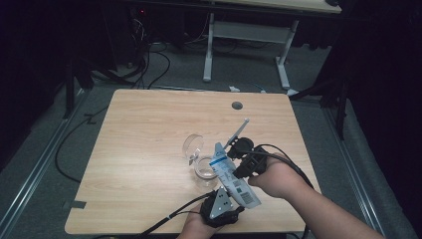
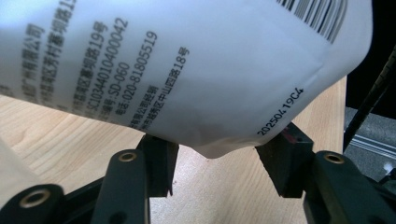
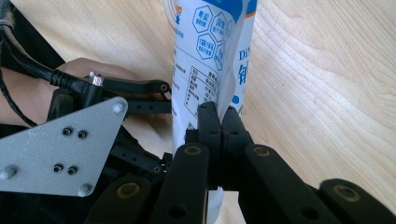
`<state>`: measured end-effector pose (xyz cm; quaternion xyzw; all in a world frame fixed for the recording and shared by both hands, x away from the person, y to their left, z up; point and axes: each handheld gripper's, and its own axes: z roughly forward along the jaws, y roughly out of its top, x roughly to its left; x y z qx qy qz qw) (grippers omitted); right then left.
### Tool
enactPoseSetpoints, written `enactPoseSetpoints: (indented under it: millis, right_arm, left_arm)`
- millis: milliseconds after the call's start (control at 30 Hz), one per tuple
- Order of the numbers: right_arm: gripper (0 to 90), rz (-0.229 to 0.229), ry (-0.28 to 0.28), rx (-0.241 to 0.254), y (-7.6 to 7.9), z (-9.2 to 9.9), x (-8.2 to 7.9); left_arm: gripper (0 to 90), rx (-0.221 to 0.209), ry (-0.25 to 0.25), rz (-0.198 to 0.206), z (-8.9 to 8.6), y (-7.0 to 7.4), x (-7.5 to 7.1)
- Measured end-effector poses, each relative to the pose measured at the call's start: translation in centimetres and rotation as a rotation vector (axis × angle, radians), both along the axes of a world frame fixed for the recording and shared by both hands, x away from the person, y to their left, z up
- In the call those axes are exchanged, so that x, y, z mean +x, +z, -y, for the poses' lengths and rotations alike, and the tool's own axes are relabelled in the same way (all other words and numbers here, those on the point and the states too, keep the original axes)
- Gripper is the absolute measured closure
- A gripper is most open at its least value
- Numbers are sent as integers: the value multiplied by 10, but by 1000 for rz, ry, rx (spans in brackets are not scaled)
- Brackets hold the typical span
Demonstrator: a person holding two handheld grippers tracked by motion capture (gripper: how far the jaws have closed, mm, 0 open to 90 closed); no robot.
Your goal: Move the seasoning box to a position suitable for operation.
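White plastic pouch (image 1: pixel 232 175) hangs tilted near the table's (image 1: pixel 144 129) front edge, above the glass bowl (image 1: pixel 205 168). Right gripper (image 3: pixel 221 122) pinches its edge tight; left gripper (image 2: pixel 217 156) stands parted around the bottom corner, not yet pressing. Next, probably, close left and tip to pour.

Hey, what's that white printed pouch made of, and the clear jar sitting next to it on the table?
The white pouch looks like thin flexible plastic film with a smooth, slightly glossy printed face: it creases and bends where the right gripper pinches it. The clear jar is see-through with bright rim highlights, so glass or hard clear plastic; I cannot tell which. The table shows light wood grain, probably laminate.
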<state>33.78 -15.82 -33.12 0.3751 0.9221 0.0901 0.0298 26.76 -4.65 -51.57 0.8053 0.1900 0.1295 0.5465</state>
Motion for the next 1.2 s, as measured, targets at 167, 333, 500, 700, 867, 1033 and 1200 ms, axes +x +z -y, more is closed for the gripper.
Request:
enactPoseSetpoints:
  millis: [167, 333, 500, 700, 867, 1033, 1200]
  right_arm:
    - [899, 8, -26, 6, -2, 2, 2]
    - [899, 17, -46, 10, -4, 1, 4]
    - [899, 32, -14, 3, -6, -2, 7]
    - [900, 30, 1, -5, -8, -10, 11]
    - [899, 26, 10, -1, -9, -14, 13]
    - [899, 40, 1, 13, -9, -16, 14]
    - [898, 27, -16, 9, -9, -16, 16]
  left_arm:
    - [573, -9, 8, -6, 0, 2, -1]
    - [582, -13, 21, -14, 1, 4, -3]
    - [585, -5, 27, -2, 1, 4, -5]
    - [590, -13, 23, -1, -2, 6, -6]
    - [594, -14, 36, 1, -3, 8, -6]
    - [597, -16, 47, -6, -4, 9, -5]
    - [597, -19, 47, -17, -4, 9, -4]
